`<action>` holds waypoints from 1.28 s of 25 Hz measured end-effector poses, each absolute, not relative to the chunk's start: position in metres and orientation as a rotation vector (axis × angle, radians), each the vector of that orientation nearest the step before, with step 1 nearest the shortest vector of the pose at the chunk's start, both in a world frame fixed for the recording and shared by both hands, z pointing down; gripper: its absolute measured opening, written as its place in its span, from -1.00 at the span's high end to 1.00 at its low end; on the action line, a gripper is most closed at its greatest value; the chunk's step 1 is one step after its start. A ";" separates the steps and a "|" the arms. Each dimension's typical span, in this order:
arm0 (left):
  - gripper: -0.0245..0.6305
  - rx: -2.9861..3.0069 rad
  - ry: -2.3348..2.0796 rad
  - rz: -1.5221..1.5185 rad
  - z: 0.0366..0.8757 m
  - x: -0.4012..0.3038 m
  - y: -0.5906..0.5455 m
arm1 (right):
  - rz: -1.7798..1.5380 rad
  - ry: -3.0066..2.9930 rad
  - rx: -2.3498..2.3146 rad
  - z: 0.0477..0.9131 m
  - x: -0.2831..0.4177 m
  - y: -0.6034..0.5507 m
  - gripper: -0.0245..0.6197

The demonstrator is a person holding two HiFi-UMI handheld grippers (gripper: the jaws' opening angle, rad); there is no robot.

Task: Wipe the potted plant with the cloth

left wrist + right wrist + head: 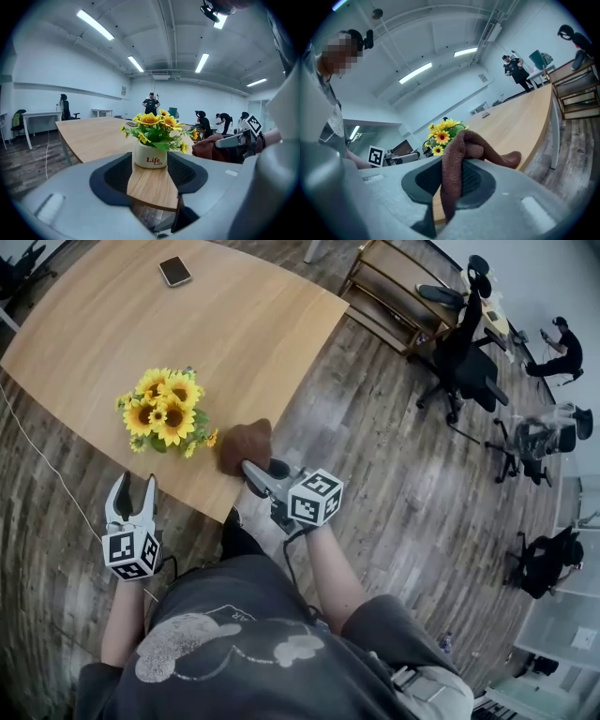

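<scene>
A potted plant [167, 413] of yellow sunflowers in a white pot [151, 159] stands near the front edge of the wooden table [234, 324]. My right gripper [258, 474] is shut on a brown cloth [246, 444], which it holds just right of the flowers above the table edge. In the right gripper view the cloth [457, 159] hangs folded between the jaws, with the sunflowers [443, 133] behind it. My left gripper [136, 482] is below the plant, off the table edge, open and holding nothing. In the left gripper view the pot shows some way beyond the jaws.
A phone [175, 271] lies at the table's far end. A wooden shelf [394, 287] and office chairs [464, 362] stand to the right on the plank floor. A thin cable [47, 465] runs across the floor at left. People are at far desks.
</scene>
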State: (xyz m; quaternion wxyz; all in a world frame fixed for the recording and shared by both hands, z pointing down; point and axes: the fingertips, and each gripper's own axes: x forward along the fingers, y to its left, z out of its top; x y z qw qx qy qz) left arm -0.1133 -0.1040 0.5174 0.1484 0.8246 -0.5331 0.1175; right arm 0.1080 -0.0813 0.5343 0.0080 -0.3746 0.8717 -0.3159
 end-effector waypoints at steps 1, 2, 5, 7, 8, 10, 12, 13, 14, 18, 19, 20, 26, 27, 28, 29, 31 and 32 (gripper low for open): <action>0.13 2.372 -1.528 0.329 0.516 -0.116 -0.100 | -0.981 2.711 -1.186 0.531 0.106 -0.078 0.77; 0.15 2.374 -1.521 0.319 0.514 -0.118 -0.096 | -0.976 2.697 -1.198 0.528 0.103 -0.073 0.77; 0.23 2.392 -1.500 0.303 0.508 -0.127 -0.082 | -0.964 2.680 -1.210 0.521 0.089 -0.057 0.77; 0.32 2.405 -1.487 0.294 0.506 -0.134 -0.073 | -0.949 2.677 -1.213 0.518 0.078 -0.045 0.77; 0.38 2.409 -1.482 0.291 0.506 -0.135 -0.068 | -0.941 2.674 -1.215 0.516 0.074 -0.039 0.77; 0.52 2.413 -1.478 0.282 0.504 -0.136 -0.060 | -0.925 2.669 -1.218 0.511 0.070 -0.029 0.77; 0.72 2.418 -1.486 0.264 0.501 -0.137 -0.052 | -0.907 2.670 -1.223 0.507 0.065 -0.017 0.77; 0.83 2.422 -1.488 0.253 0.499 -0.137 -0.048 | -0.898 2.674 -1.227 0.505 0.063 -0.011 0.77; 0.87 2.425 -1.482 0.243 0.498 -0.137 -0.042 | -0.891 2.678 -1.232 0.504 0.061 -0.004 0.77; 0.87 2.426 -1.446 0.200 0.492 -0.139 -0.020 | -0.869 2.685 -1.259 0.502 0.055 0.024 0.77; 0.87 2.428 -1.444 0.191 0.490 -0.141 -0.015 | -0.863 2.684 -1.264 0.500 0.053 0.030 0.77; 0.87 2.429 -1.440 0.186 0.489 -0.142 -0.011 | -0.854 2.685 -1.267 0.498 0.051 0.036 0.77; 0.87 2.446 -1.423 0.170 0.488 -0.149 0.018 | -0.799 2.699 -1.288 0.486 0.042 0.068 0.77; 0.87 2.454 -1.428 0.163 0.486 -0.149 0.023 | -0.790 2.701 -1.291 0.484 0.042 0.073 0.77; 0.87 2.464 -1.429 0.160 0.484 -0.149 0.029 | -0.783 2.704 -1.292 0.482 0.041 0.078 0.77; 0.87 2.476 -1.426 0.160 0.482 -0.148 0.035 | -0.776 2.708 -1.294 0.480 0.041 0.084 0.77; 0.87 2.506 -1.408 0.164 0.478 -0.143 0.046 | -0.759 2.712 -1.304 0.476 0.041 0.097 0.77; 0.87 2.519 -1.397 0.162 0.476 -0.142 0.050 | -0.749 2.710 -1.312 0.474 0.042 0.102 0.77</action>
